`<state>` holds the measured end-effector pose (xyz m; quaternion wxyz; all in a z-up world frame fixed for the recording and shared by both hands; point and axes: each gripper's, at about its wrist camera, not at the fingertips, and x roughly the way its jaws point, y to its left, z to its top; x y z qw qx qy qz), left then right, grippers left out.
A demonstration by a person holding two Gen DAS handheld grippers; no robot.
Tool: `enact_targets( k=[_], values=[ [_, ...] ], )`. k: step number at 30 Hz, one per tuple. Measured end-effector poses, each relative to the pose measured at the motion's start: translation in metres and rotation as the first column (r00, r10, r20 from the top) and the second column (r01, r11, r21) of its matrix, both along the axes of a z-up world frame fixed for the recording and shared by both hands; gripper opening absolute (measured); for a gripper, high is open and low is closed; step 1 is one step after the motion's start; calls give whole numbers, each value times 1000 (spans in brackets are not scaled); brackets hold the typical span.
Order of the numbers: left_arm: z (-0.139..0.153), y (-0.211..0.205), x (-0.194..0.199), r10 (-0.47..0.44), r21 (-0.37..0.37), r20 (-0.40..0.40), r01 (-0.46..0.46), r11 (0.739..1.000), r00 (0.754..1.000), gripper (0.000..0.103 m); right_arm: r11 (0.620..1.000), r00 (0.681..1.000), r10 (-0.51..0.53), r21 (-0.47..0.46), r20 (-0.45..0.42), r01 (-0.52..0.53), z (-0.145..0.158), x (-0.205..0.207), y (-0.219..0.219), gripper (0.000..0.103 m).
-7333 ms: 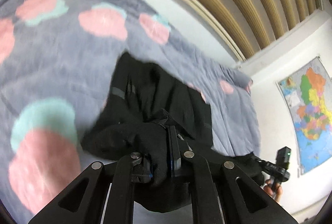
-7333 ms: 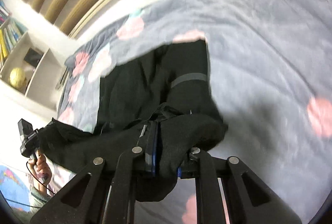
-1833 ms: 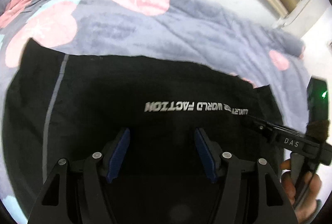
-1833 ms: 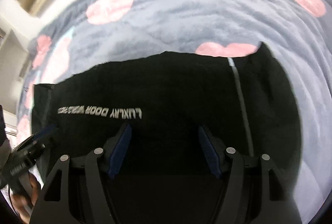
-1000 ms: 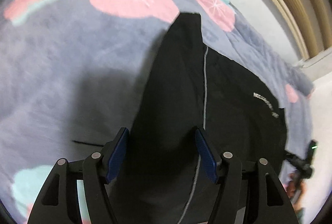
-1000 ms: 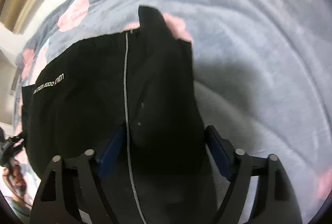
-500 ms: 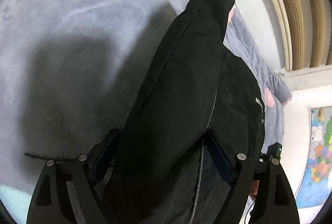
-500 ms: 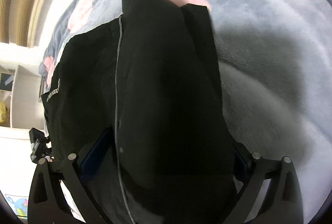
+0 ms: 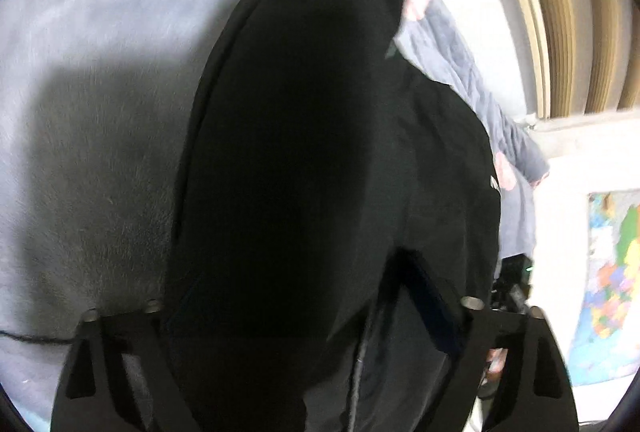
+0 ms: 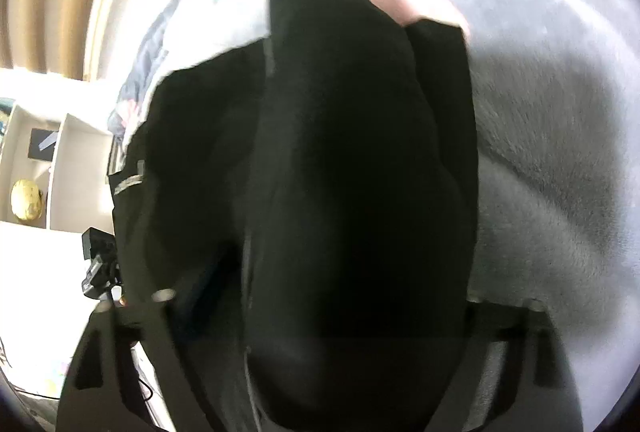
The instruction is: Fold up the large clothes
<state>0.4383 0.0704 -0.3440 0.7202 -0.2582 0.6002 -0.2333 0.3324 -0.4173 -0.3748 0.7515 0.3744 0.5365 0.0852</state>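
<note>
A large black garment (image 9: 304, 152) lies on the grey bedspread (image 9: 100, 52) and fills most of both views. A sleeve of it runs lengthwise between the spread jaws of my left gripper (image 9: 304, 296), which is open. In the right wrist view the other sleeve (image 10: 352, 152) lies between the wide-spread jaws of my right gripper (image 10: 320, 304), also open. The cloth hides most of the fingers. The right gripper shows small at the far edge of the left wrist view (image 9: 510, 288); the left gripper shows at the left of the right wrist view (image 10: 98, 260).
The bedspread (image 10: 560, 112) has pink patches. A ribbed beige headboard (image 9: 568, 12) and a wall map (image 9: 612, 272) are at the right of the left view. White shelves (image 10: 40, 160) with a yellow ball stand at the left of the right view.
Both grippers have moved in closer over the two sleeves, which now fill the gaps between the spread jaws. The garment body lies flat as before.
</note>
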Motion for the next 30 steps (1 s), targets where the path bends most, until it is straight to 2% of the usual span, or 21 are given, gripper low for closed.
enact_targets(
  k=[1,2,3,4,5,7,10,15,19,22,25,28,30],
  values=[
    [6,-2,-5,-5,7,23,5,1000,1000,60,1000,1000,2,-11,7,-2,5,-2,2,66],
    [15,-5,-10,-14,12,50,13,1000,999,53,1000,1000,4,-20,17,-3,11,-5,3,58],
    [24,-8,-16,-21,23,77,19,1000,997,43,999,1000,4,-32,29,-3,19,-8,5,46],
    [33,-11,-21,-28,31,100,25,999,995,38,999,999,5,-44,35,-3,25,-11,7,40],
    [40,-13,-26,-32,34,120,29,999,992,37,997,999,6,-71,40,-4,33,-14,12,39],
    [60,-16,-40,-24,8,168,23,1000,986,33,994,998,8,-111,61,-1,53,-22,21,32],
    [88,-19,-60,-1,-71,225,18,997,974,32,990,992,9,-138,125,8,88,-38,34,29],
    [141,-31,-104,-26,-94,320,59,994,947,31,968,979,51,-249,199,0,157,-79,58,28],
    [185,-28,-154,-29,-120,381,80,989,924,32,961,969,65,-276,237,3,204,-122,64,28],
    [208,-16,-196,-55,-109,410,108,988,910,32,949,965,84,-316,248,-2,234,-159,82,28],
    [216,-19,-234,-85,-81,417,130,988,905,33,945,969,89,-327,231,-9,244,-200,85,28],
    [206,-9,-259,-99,-76,381,138,988,919,33,941,977,94,-336,193,-24,240,-230,93,29],
    [194,7,-275,-110,-69,348,143,987,931,33,944,985,94,-329,148,-40,227,-255,96,29]
  ],
)
